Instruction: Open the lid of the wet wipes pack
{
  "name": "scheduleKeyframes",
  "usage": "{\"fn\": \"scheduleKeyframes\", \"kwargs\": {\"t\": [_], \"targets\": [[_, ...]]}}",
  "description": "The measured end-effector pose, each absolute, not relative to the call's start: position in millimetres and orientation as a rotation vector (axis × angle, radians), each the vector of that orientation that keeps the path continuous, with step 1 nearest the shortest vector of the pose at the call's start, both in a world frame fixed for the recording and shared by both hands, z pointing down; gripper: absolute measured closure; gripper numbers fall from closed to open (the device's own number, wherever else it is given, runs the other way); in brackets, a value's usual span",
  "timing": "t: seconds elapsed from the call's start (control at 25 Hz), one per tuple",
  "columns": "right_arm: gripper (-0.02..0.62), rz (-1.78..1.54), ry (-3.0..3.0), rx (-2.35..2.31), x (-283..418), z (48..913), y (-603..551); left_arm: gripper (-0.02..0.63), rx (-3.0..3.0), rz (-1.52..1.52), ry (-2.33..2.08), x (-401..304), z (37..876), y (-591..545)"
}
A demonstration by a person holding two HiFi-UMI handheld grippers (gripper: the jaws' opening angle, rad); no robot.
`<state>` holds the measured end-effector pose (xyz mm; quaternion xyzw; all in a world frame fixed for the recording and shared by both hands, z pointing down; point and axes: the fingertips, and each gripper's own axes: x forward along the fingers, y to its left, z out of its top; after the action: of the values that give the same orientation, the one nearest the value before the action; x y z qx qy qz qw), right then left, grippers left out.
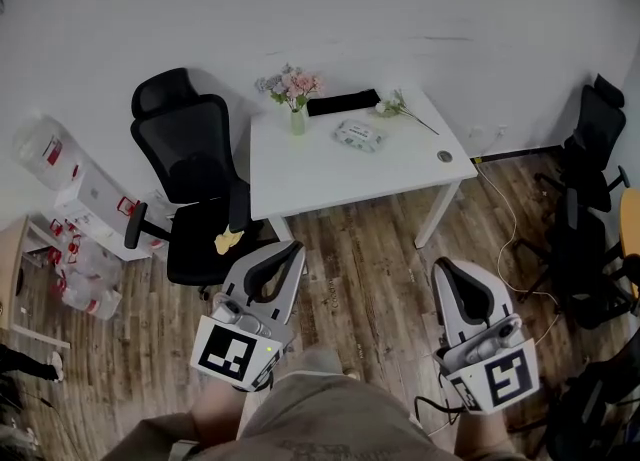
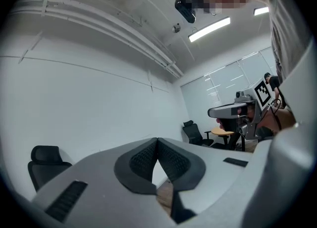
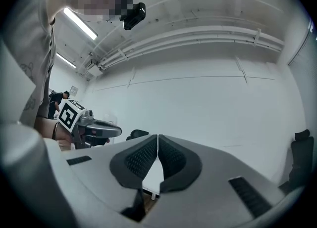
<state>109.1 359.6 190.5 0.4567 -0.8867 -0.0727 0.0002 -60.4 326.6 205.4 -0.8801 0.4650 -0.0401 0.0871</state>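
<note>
Head view: the wipes pack (image 1: 360, 134) lies on the bench (image 1: 330, 177), well ahead of your 2 tools. Left tool (image 1: 288, 249) and right tool (image 1: 441, 269) are each pinched closed, empty. Reach it like that and you may shove the pack along rather than open it.

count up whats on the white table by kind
wet wipes pack: 1
vase of flowers: 1
loose flower stem: 1
long black object: 1
small round object: 1
total: 5
</note>
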Motion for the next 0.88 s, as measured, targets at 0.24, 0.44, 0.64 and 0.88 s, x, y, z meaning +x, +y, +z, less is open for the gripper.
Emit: {"fn": "scheduleKeyframes", "kwargs": {"t": [0.24, 0.44, 0.64, 0.88], "targets": [[0.462, -0.236, -2.783, 1.509, 121, 192, 346, 0.591, -2.628, -0.114, 1.355, -52, 211, 316], [0.446, -0.239, -2.765, 1.518, 123, 208, 325, 0.590, -2.643, -0.086, 1.355, -48, 223, 291], [0.448, -0.225, -2.768, 1.503, 122, 222, 296, 0.590, -2.676, -0.042, 1.325, -43, 231, 258], [0.446, -0.228, -2.718, 1.494, 117, 235, 235, 0.591, -2.688, -0.044, 1.308, -43, 236, 200]]}}
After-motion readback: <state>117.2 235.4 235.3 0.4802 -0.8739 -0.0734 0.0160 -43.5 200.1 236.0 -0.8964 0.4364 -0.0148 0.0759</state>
